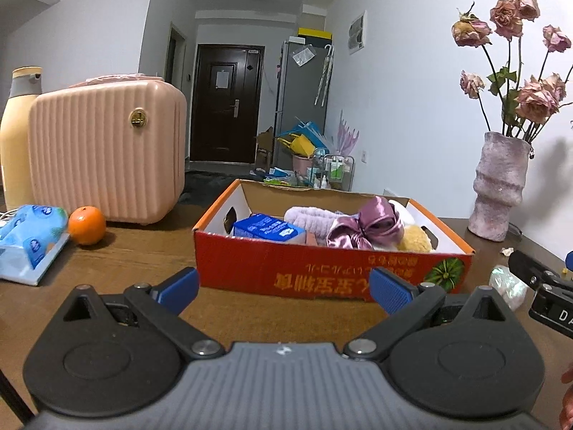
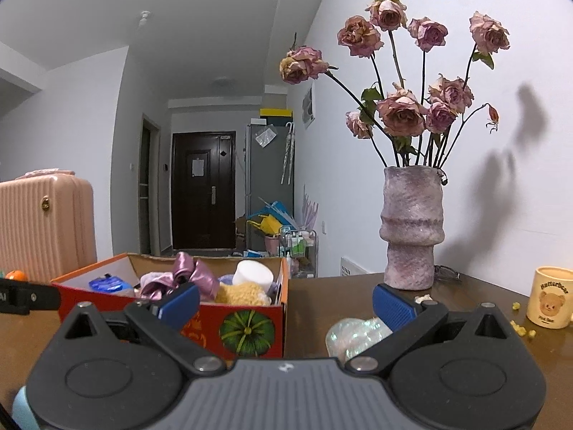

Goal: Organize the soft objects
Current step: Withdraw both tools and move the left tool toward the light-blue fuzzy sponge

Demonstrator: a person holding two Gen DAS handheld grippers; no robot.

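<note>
An orange cardboard box (image 1: 322, 268) sits on the brown table and holds a blue tissue pack (image 1: 268, 229), a lilac fluffy cloth (image 1: 308, 216), a purple satin bow (image 1: 365, 227), a yellow sponge (image 1: 417, 238) and a white roll (image 2: 252, 274). My left gripper (image 1: 284, 292) is open and empty just in front of the box. My right gripper (image 2: 286, 302) is open and empty to the right of the box (image 2: 172, 308). An iridescent soft pouch (image 2: 352, 337) lies on the table under the right gripper's right finger; it also shows in the left wrist view (image 1: 506, 286).
A pink ribbed case (image 1: 107, 157), a cream bottle (image 1: 16, 136), an orange (image 1: 87, 230) and a blue wipes pack (image 1: 30, 240) stand at the left. A purple vase of dried roses (image 2: 412, 229) and a cream bear mug (image 2: 551, 297) stand at the right by the wall.
</note>
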